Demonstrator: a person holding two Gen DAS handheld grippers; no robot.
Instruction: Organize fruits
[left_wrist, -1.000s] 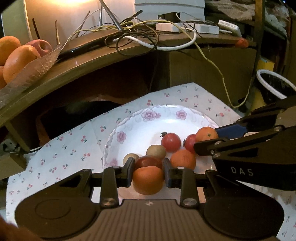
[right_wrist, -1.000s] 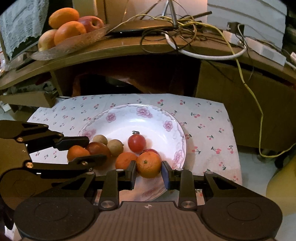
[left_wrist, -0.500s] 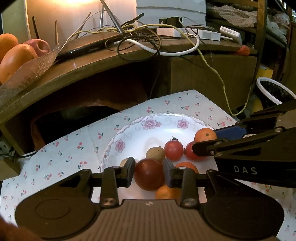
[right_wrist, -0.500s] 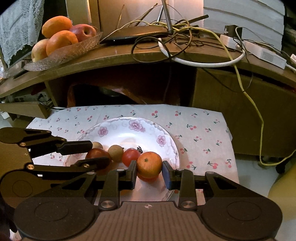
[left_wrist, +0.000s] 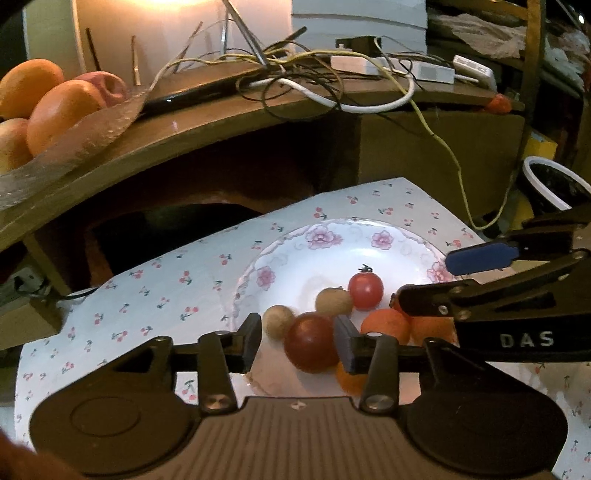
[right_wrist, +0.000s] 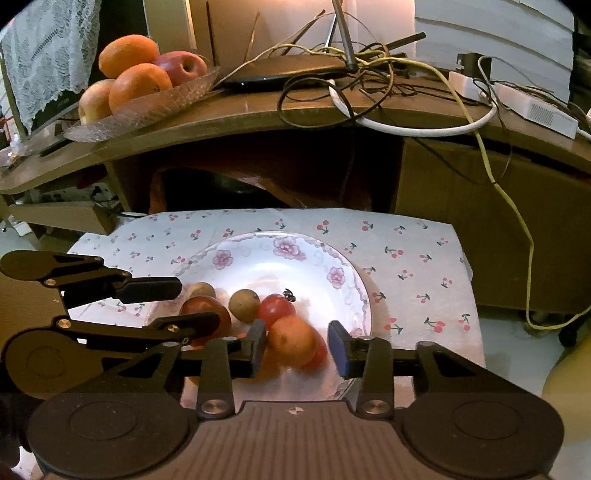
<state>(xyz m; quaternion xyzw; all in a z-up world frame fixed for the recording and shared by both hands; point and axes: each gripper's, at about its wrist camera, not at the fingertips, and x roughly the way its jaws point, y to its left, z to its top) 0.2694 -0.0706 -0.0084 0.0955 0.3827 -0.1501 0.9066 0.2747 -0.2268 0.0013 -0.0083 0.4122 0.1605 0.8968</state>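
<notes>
A white flowered plate (left_wrist: 317, 236) (right_wrist: 284, 245) on a cherry-print cloth holds several small fruits. In the left wrist view a dark red fruit (left_wrist: 312, 341) lies in the plate between the fingers of my left gripper (left_wrist: 299, 343). The jaws are opening and a gap shows at the left pad. A small orange (right_wrist: 291, 339), blurred, sits between the opening jaws of my right gripper (right_wrist: 298, 345), with clear space at its right pad. Also in the plate are a cherry tomato (left_wrist: 365, 290) (right_wrist: 275, 310), two brown round fruits (left_wrist: 334, 301) and more oranges (left_wrist: 386, 325).
A glass dish (right_wrist: 147, 107) of oranges and apples stands on the wooden desk (right_wrist: 258, 114) behind, beside tangled cables (right_wrist: 369, 85). A dark opening lies under the desk. A white-rimmed bin (left_wrist: 554, 184) sits at the far right. The two grippers crowd side by side over the plate.
Both grippers' jaws, pinched on a fruit before, have spread apart. The dark red fruit and the orange now rest in the plate. Neither hand has shifted much.
</notes>
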